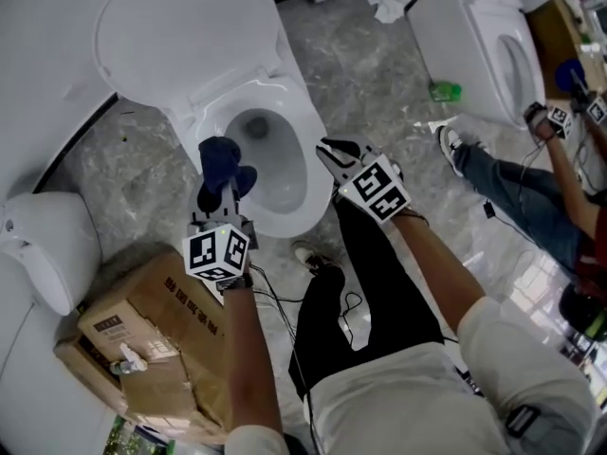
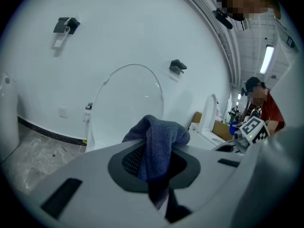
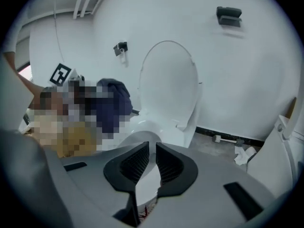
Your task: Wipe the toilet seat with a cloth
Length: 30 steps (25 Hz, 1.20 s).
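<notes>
1. Toilet (image 1: 305,173): lid (image 1: 180,27) up; seat ring around the bowl exposed.
2. Cloth (image 1: 224,162): blue, bunched, above the bowl's near-left edge; I see no contact with the seat.
3. Left claw (image 1: 221,195): clamped on the cloth.
4. Right claw (image 1: 334,150): jaws almost together, slim gap, nothing in it; beside the bowl's right edge.
5. Progress, my read: cloth in hand, wiping still to do.
</notes>
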Tool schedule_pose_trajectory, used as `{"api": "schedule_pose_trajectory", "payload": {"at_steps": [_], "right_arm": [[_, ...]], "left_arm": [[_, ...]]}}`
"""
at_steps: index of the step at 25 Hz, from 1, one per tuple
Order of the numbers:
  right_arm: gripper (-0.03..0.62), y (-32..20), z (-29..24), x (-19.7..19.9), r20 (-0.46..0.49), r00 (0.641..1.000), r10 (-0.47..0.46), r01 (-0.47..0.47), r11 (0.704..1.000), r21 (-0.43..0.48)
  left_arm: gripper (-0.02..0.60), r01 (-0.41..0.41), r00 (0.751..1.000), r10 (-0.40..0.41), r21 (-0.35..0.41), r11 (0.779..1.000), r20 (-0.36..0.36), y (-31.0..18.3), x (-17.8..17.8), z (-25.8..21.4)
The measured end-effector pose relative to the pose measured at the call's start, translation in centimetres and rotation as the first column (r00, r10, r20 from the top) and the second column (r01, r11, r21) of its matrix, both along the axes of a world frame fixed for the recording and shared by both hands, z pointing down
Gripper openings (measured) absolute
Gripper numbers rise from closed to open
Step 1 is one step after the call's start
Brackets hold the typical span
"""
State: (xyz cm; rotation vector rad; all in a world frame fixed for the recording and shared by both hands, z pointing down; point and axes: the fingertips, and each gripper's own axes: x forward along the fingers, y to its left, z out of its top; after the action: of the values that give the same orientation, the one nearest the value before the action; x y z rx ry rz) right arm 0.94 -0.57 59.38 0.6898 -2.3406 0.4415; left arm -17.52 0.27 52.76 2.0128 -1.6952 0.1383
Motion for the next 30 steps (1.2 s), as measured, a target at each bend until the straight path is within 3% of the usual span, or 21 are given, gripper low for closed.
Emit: {"api": "schedule_pose_trajectory", "payload": {"at_steps": [7, 13, 22, 30], "right_arm": [[0.037, -4.9, -1.1, 0.9, 0.099, 0.989, 0.107, -0.109, 0.994, 0.019], [0.035, -7.3, -0.5, 1.9, 0.13, 0.983, 0.128, -0.13, 0.991, 0.013], [0.035, -9.0, -0.3, 2.5, 0.18, 0.974, 0.139, -0.145, 0.989, 0.018], [0.035, -9.3, -0.6, 3.4, 0.193, 0.973, 0.128, -0.134, 0.991, 0.015]], "left_arm": [[0.04, 0.006, 1.0, -0.005, -0.031, 1.0, 0.029, -5.3, 0.0, 5.5], [0.04, 0.047, 0.997, -0.044, -0.052, 0.998, 0.061, -9.1, -0.9, 9.6], [0.04, 0.089, 0.985, -0.086, -0.014, 0.996, 0.152, -12.7, -2.4, 14.5], [0.04, 0.092, 0.99, -0.09, -0.016, 0.996, 0.107, -15.5, -1.7, 16.7]]}}
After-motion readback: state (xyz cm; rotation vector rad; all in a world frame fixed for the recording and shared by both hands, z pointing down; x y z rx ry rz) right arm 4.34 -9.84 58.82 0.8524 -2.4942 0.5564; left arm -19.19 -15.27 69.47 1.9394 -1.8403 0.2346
